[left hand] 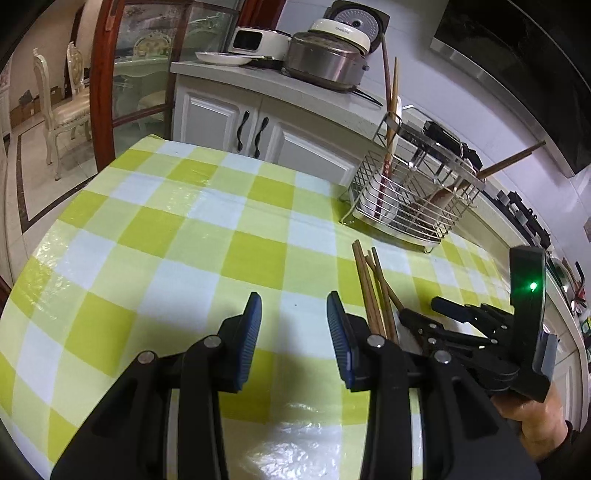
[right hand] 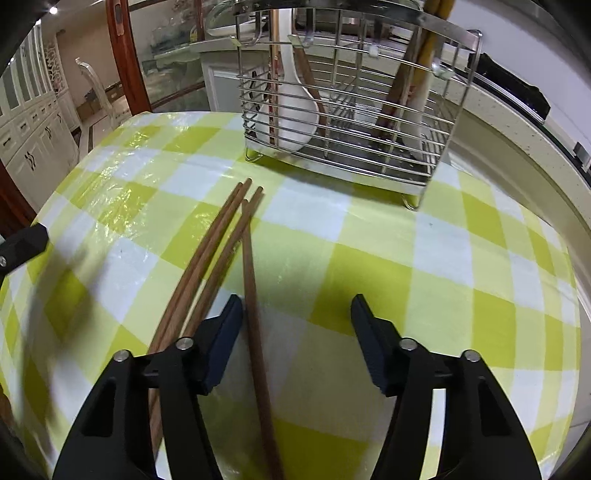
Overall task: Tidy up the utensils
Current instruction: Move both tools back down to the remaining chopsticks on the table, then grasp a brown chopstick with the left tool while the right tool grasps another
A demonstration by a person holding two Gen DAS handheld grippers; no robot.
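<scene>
Four brown wooden chopsticks [right hand: 218, 254] lie loose on the green-and-white checked tablecloth [right hand: 369, 273], fanned slightly, their far tips near the front of the wire utensil rack [right hand: 343, 122] but not touching it. One stick [right hand: 255, 314] lies apart from the other three and runs straight back between the fingers of the right gripper [right hand: 297, 306] — it sits just beside the left-hand finger [right hand: 225, 332], and the right-hand finger stands well clear of it. So the jaws are parted with the stick between them, nothing pinched. The other three sticks pass outside that left-hand finger and under it.

Over in the left wrist view, the left gripper [left hand: 294, 306] hangs above bare cloth, its blue ribbed pads [left hand: 251, 332] apart with nothing between them. The chopsticks [left hand: 373, 291] lie just to its right, and beyond them sits the right gripper [left hand: 424, 314], held by a hand [left hand: 532, 417], with a green light glowing on its body.

The rack stands on the cloth near the table's far edge. Inside it: a white spoon [right hand: 291, 110] leaning in the left compartment beside a dark stick, and more chopsticks [right hand: 410, 74] standing upright on the right side. Behind the table runs a pale counter [left hand: 258, 81] with white cabinet doors, carrying a rice cooker [left hand: 343, 33], a metal pot [left hand: 321, 62] and a white plate [left hand: 221, 57].
</scene>
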